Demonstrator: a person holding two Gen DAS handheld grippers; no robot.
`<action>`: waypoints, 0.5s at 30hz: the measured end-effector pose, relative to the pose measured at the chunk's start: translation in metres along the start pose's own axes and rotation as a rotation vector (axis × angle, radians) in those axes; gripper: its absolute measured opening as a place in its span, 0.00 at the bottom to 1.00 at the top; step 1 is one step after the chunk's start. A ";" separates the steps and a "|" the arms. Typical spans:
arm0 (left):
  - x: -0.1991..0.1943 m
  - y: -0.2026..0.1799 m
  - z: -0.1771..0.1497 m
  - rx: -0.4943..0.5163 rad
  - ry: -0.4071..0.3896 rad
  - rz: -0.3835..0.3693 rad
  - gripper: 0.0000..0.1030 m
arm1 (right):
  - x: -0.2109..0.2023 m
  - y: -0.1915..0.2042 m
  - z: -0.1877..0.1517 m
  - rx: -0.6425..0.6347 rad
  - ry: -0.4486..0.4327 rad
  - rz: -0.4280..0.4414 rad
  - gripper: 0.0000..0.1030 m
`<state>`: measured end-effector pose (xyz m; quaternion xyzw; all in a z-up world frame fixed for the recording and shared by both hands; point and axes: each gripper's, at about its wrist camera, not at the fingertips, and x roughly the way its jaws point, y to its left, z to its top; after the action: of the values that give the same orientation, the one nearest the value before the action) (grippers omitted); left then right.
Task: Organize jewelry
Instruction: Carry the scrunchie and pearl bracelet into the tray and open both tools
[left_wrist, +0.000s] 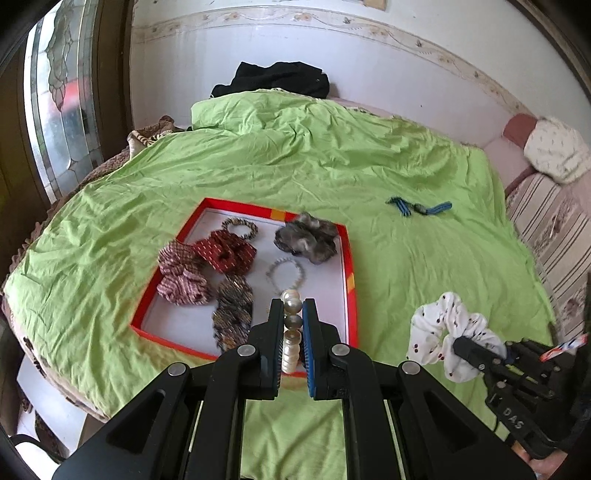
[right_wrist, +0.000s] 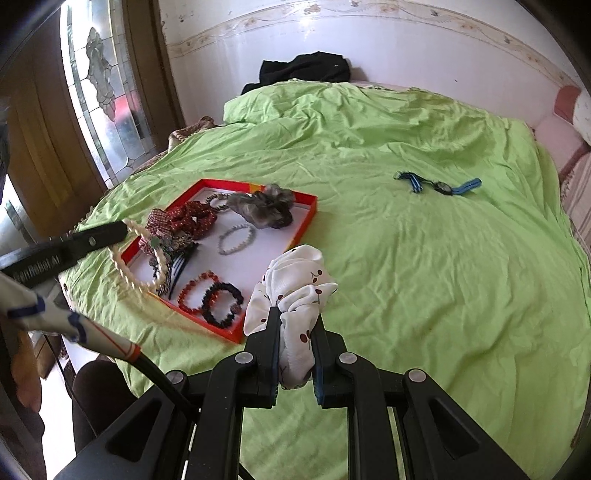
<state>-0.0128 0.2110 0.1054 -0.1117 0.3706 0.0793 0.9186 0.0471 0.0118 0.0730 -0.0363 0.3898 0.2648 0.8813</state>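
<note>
Pearl necklace (left_wrist: 291, 332) dangling from my clamped left gripper (left_wrist: 293, 332) is risking snagging the tray (left_wrist: 240, 205) rim, while right gripper (right_wrist: 297, 347) is pinching the scrunchie (right_wrist: 291, 288).

Hidden and cut off

The left claw (left_wrist: 293, 306) covers the near edge of the red tray (left_wrist: 236, 204) and part of the pearl necklace (left_wrist: 291, 325); the watch (right_wrist: 441, 187) face is too small to read; the pillow (right_wrist: 583, 110) runs off frame.
</note>
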 end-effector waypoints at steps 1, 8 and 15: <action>-0.002 0.005 0.005 -0.006 -0.001 -0.011 0.09 | 0.001 0.001 0.003 -0.002 0.000 0.005 0.14; 0.000 0.036 0.051 -0.030 0.019 -0.099 0.09 | 0.022 0.013 0.023 -0.003 0.014 0.058 0.14; 0.048 0.032 0.085 -0.007 0.098 -0.139 0.09 | 0.055 0.031 0.045 -0.024 0.026 0.103 0.14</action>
<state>0.0705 0.2675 0.1266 -0.1441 0.4063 0.0111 0.9023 0.0924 0.0750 0.0694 -0.0302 0.3993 0.3139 0.8609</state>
